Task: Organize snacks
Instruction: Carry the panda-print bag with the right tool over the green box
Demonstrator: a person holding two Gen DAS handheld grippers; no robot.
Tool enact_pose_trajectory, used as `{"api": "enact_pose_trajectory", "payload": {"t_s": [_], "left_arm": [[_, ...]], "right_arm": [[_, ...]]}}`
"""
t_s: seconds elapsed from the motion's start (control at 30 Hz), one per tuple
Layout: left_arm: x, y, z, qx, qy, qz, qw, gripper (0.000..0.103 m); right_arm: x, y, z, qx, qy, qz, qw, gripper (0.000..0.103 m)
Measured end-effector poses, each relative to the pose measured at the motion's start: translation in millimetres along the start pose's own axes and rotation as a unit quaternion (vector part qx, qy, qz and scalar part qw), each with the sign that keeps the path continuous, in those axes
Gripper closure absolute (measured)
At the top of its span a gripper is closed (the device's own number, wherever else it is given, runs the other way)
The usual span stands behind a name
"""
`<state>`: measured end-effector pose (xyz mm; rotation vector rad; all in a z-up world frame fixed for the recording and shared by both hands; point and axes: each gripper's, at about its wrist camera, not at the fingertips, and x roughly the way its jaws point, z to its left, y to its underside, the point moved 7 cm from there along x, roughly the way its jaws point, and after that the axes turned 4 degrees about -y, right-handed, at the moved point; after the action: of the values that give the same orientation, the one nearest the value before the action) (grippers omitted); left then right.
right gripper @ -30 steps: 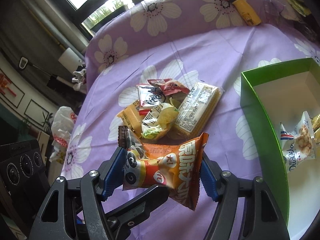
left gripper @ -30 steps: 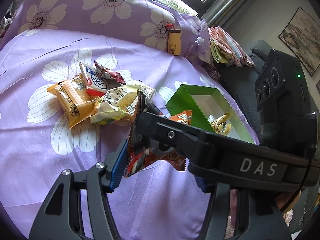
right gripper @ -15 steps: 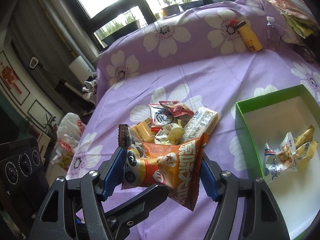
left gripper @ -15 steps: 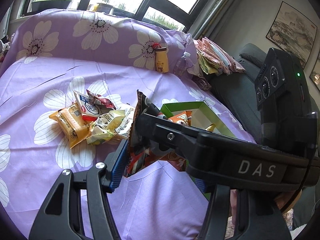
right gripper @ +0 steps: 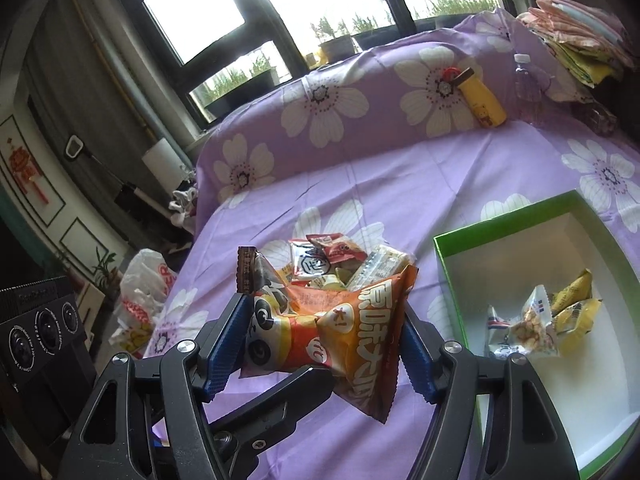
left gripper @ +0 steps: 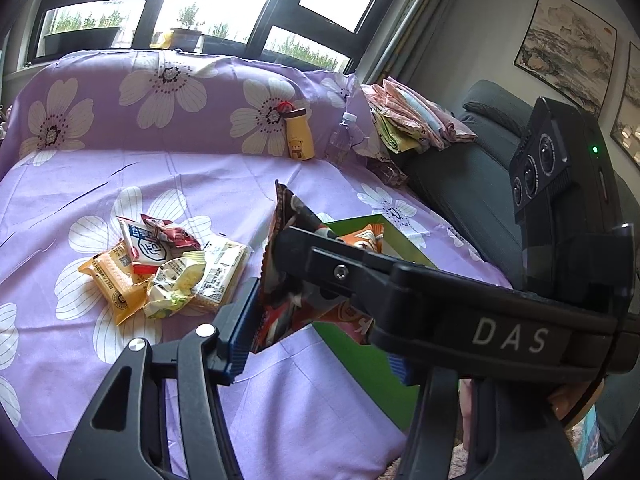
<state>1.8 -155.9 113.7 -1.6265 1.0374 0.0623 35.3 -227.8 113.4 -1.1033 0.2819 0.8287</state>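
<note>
Fingers half-hiding orange snack packet, green box

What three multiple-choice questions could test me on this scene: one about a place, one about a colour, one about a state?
1. Where is the yellow bottle?
A) on the floor
B) against the flowered backrest
C) on the snack pile

2. What colour is the green box inside?
A) white
B) black
C) purple

3. What is the state of the right gripper?
A) open and empty
B) shut on the orange packet
C) shut on a bottle

Answers: 1 B, the bottle stands at the foot of the backrest; 2 A, its floor and inner walls show white; 3 B, both pads press the packet.
</note>
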Motion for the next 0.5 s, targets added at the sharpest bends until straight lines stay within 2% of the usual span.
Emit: {"api": "enact_pose_trajectory", "payload": {"t_s": [0.17, 0.5], "left_arm": [[12.0, -6.3, -23.5, 0.015, 0.006, 0.005, 0.9999, 0.053], [39.3, -11.4, -64.9, 0.047, 0.024, 0.024, 0.9983, 0.053]], "right_arm": [[-16.9, -7.5, -21.3, 0.014, 0.009, -0.018, 1.0, 0.03], [-45.8, -15.8, -66.0, 0.054, 0.023, -0.046, 0.997, 0.03]]}}
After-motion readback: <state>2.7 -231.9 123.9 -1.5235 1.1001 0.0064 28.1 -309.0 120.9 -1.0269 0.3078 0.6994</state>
